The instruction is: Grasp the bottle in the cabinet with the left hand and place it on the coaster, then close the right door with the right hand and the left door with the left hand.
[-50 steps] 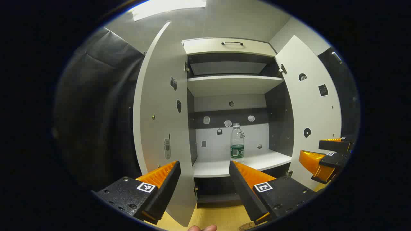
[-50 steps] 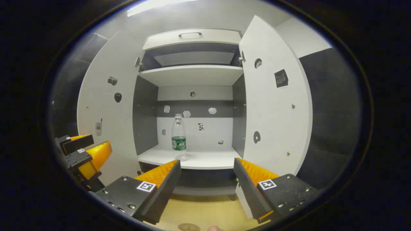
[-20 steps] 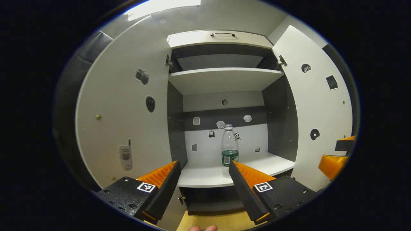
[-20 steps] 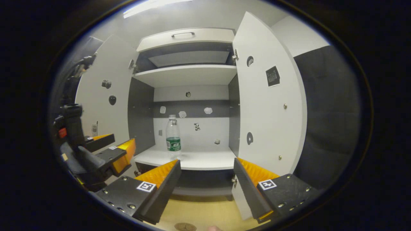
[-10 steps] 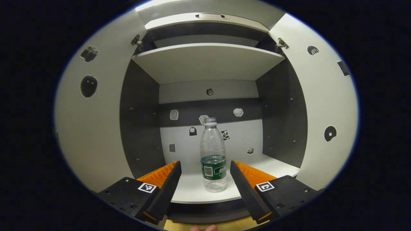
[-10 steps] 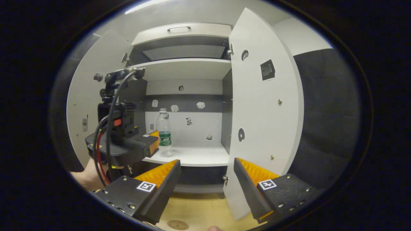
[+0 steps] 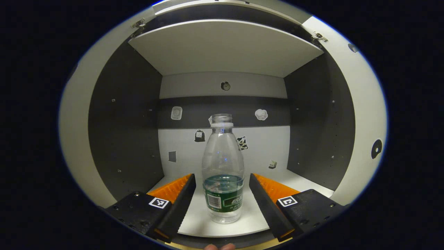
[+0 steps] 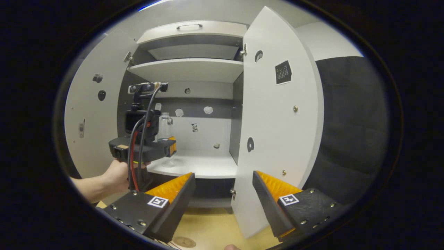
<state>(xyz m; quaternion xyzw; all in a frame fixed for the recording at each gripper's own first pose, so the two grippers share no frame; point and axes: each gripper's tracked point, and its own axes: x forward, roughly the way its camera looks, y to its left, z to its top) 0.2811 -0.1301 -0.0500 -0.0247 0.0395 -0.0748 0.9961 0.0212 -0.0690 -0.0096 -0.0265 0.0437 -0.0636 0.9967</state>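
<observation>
My left gripper [image 7: 222, 189] is spread wide, fingers flanking the bottle [image 7: 222, 170] at 12 o'clock on the cabinet shelf [image 7: 242, 222], not yet pressing. My right gripper [image 8: 223, 189] hangs apart, empty. Remaining: grasp, coaster [image 8: 184, 241] placement, closing both doors.

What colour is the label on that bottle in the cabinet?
Green, wrapped around the lower part of the clear bottle. It shows best in the left gripper view.

Left gripper [image 8: 170, 147] hides most of bottle [image 8: 165, 125] in right gripper view; coaster [image 8: 184, 242] cut off at bottom
</observation>
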